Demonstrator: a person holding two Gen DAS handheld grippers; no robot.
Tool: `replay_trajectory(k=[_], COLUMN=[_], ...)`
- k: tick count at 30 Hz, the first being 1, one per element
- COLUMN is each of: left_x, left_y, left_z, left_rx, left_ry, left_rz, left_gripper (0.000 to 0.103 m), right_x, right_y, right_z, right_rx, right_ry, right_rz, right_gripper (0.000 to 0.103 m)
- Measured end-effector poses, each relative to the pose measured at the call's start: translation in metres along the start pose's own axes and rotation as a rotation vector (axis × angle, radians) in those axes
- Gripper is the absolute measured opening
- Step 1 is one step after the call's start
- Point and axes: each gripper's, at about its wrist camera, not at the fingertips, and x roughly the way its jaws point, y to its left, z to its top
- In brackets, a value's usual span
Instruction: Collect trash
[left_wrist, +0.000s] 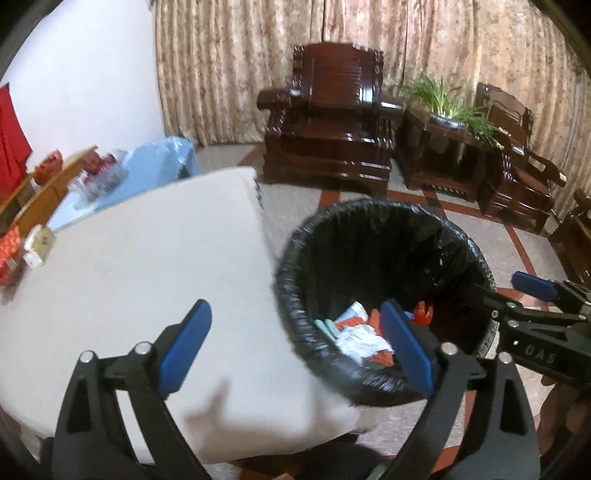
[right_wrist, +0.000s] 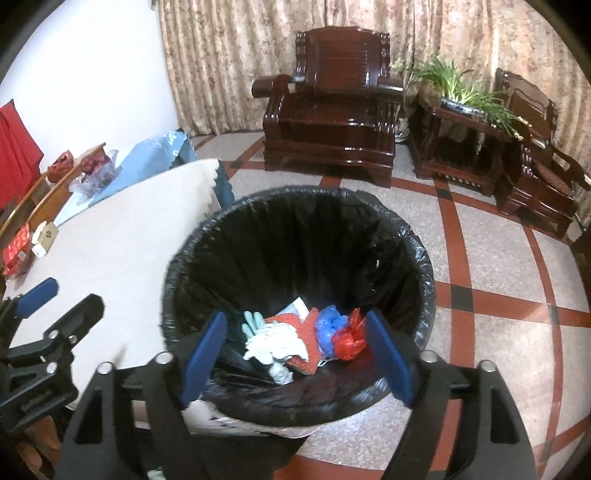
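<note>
Cream tablecloth (left_wrist: 129, 258), tiled floor (right_wrist: 498, 258)

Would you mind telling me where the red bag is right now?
In the right wrist view, the red bag lies inside the bin, at the right of the pile, touching the blue bag.

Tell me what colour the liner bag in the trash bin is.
Black: the liner bag is glossy and crinkled, folded over the bin's rim. The right wrist view shows it best.
</note>
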Motion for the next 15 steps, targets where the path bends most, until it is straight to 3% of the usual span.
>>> replay_trajectory(k=[5, 15], left_x=[-0.054, -0.169], left_y=[0.048, 0.155], left_z=[0.003, 0.007], left_rx=[-0.039, -0.132], left_ry=[-0.062, -0.188], left_rz=[0.035, 0.226], left_gripper=[0.096, 0.098], right_x=[-0.051, -0.141], right_y=[0.045, 0.157], right_z=[0.001, 0.007], right_rx=[-0.045, -0.118], right_ry=[-0.102, -0.254], right_rz=[-0.023, 0.076], right_gripper=[0.096, 0.097])
